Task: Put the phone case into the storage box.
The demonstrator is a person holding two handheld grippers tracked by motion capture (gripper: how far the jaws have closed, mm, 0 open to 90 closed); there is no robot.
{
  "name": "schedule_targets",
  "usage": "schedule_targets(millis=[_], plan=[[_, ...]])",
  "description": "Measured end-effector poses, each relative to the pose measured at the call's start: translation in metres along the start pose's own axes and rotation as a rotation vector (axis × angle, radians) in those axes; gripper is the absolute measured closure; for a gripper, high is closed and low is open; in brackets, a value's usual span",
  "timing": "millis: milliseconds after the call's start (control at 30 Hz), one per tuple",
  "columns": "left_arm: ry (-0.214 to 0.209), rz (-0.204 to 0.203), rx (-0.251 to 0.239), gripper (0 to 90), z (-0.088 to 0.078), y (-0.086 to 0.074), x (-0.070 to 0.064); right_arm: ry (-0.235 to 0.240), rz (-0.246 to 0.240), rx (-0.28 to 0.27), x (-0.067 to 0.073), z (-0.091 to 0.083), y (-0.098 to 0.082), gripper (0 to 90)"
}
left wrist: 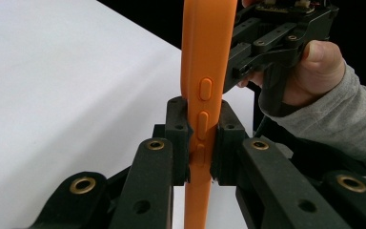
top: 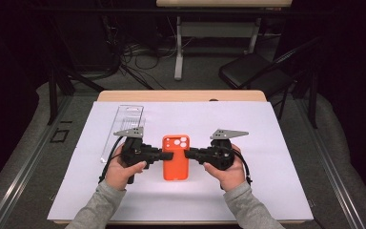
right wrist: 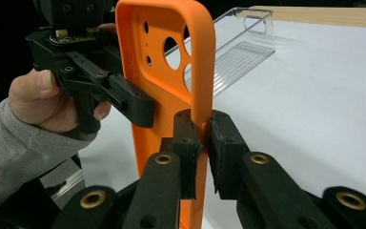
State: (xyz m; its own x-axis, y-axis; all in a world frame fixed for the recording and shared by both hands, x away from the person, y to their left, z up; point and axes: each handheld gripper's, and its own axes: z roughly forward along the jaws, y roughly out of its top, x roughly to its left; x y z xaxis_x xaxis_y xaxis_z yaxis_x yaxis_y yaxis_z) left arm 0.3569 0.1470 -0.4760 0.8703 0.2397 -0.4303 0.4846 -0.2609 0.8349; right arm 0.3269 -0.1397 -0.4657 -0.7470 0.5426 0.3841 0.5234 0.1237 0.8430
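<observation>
Clearly the orange case (top: 175, 157) is light, thin and bendy. Held over the white sheet (top: 267, 157), it is pinched at opposite side walls by the left gripper (left wrist: 201, 138) and right gripper (right wrist: 205, 138); the rims suit gripping.

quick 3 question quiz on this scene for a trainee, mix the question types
1. True or false: the left gripper is clamped on the edge of the orange phone case that has the buttons.
2. What lies beyond the case on the white sheet? A) clear plastic tray B) metal bowl C) cardboard box
3. What does the right gripper hold?

Key: 1 true; 2 A; 3 the case's other long edge, its open inside showing.
</observation>
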Motion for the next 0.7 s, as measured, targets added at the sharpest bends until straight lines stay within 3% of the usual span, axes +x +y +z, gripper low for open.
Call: schedule_targets(millis=[700], plan=[[0.007,-0.01,-0.012,80.1,-0.0006,-0.0002,0.0003,-0.013,-0.01,-0.017,0.0015,0.0008,-0.0008,83.1]])
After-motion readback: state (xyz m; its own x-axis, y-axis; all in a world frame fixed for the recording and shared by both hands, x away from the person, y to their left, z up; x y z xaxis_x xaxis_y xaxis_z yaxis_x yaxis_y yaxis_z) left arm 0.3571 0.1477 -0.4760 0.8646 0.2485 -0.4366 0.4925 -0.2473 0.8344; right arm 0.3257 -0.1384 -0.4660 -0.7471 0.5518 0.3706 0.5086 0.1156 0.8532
